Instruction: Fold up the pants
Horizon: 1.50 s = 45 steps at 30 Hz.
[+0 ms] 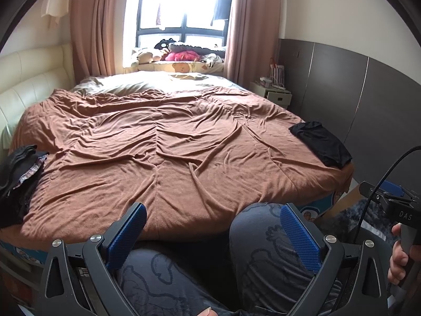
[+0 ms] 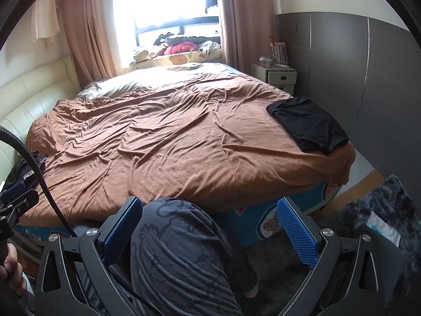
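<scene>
Folded black pants point(image 2: 307, 123) lie flat on the brown duvet point(image 2: 171, 137), near the bed's right corner, at about 2 o'clock in the right wrist view and about 3 o'clock in the left wrist view point(image 1: 322, 143). Nothing touches them; both grippers are well apart from them.

Second lot of clothing: a dark pile point(image 1: 18, 173) with a patterned piece in it sits at the duvet's left edge, about 9 o'clock in the left wrist view. Individual items in the pile cannot be told apart.

Left gripper point(image 1: 213, 234): released, blue pads spread wide, nothing between them but the view of the person's knees point(image 1: 263, 242) in grey printed trousers at 6 o'clock. Held low, off the near edge of the bed.

Right gripper point(image 2: 210, 231): likewise released, pads wide apart, empty. One knee point(image 2: 179, 237) fills the gap in its view. It appears also at 4 o'clock in the left wrist view point(image 1: 389, 197), a hand point(image 1: 402, 260) round its handle and a black cable point(image 1: 381, 173) arcing up from it.

Duvet heavily creased, covering most of the bed. Cream padded headboard point(image 1: 29, 79) at 10 o'clock. Window point(image 1: 181, 8) with pink curtains point(image 1: 92, 23) at 12 o'clock, soft toys point(image 1: 171, 52) on its sill. Small bedside cabinet point(image 2: 276, 75) at 1 o'clock, against grey wall panels point(image 2: 342, 65). Dark shaggy rug point(image 2: 381, 210) on the floor at 4 o'clock in the right wrist view.
</scene>
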Each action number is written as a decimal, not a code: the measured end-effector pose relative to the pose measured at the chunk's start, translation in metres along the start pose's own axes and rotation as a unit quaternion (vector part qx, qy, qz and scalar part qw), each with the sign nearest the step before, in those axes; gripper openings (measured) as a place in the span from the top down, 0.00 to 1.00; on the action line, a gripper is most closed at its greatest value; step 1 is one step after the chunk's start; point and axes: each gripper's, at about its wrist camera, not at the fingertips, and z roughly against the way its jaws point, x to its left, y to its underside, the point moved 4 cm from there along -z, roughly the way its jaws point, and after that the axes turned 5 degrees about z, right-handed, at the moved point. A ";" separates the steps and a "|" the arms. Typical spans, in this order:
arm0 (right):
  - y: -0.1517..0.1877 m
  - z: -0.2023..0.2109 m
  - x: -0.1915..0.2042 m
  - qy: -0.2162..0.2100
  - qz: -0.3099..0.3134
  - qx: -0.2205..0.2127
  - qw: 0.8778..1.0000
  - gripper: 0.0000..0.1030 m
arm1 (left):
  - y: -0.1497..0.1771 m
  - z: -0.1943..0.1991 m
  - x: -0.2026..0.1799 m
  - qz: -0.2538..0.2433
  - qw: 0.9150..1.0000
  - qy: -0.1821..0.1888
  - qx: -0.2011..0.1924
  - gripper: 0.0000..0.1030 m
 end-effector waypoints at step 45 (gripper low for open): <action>-0.003 0.004 -0.024 0.010 0.018 -0.022 1.000 0.00 | -0.002 0.014 -0.010 0.005 1.000 0.001 -0.014 0.00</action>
